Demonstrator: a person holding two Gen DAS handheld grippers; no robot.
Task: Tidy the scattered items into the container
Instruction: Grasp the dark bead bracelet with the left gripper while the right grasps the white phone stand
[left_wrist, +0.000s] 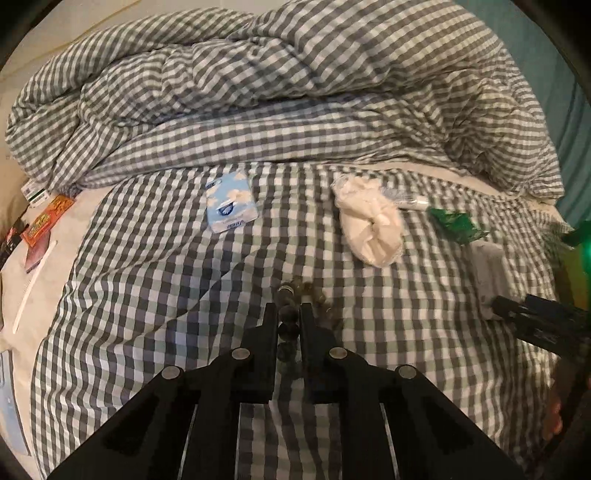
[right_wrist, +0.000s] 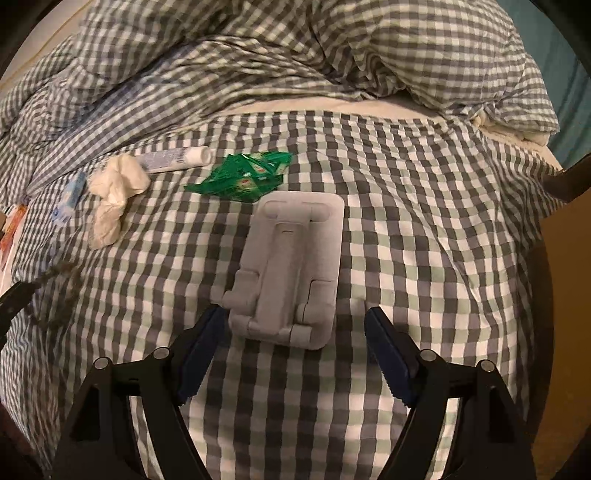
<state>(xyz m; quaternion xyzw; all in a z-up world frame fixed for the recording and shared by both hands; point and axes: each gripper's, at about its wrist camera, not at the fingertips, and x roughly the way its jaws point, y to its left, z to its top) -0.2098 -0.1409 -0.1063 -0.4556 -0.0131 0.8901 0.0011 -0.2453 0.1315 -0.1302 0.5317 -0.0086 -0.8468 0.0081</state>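
Dark bead string (left_wrist: 287, 325) runs lengthwise between left hand-held gripper (left_wrist: 289, 310) fingers, pinched; right hand-held gripper (right_wrist: 293, 325) spread

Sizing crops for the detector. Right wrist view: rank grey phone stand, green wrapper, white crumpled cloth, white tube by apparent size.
1. grey phone stand, largest, though also nearest the camera.
2. green wrapper and white crumpled cloth: too alike to rank.
3. white tube, smallest.

On the checked sheet (right_wrist: 424, 221) lie single items — one crumpled tissue (right_wrist: 114, 192), one tube (right_wrist: 173, 158), one grey folding stand (right_wrist: 291, 269). One green wrapper (right_wrist: 240, 177), one tissue pack (left_wrist: 231, 203) and one bead string (left_wrist: 288, 325) — two grippers.
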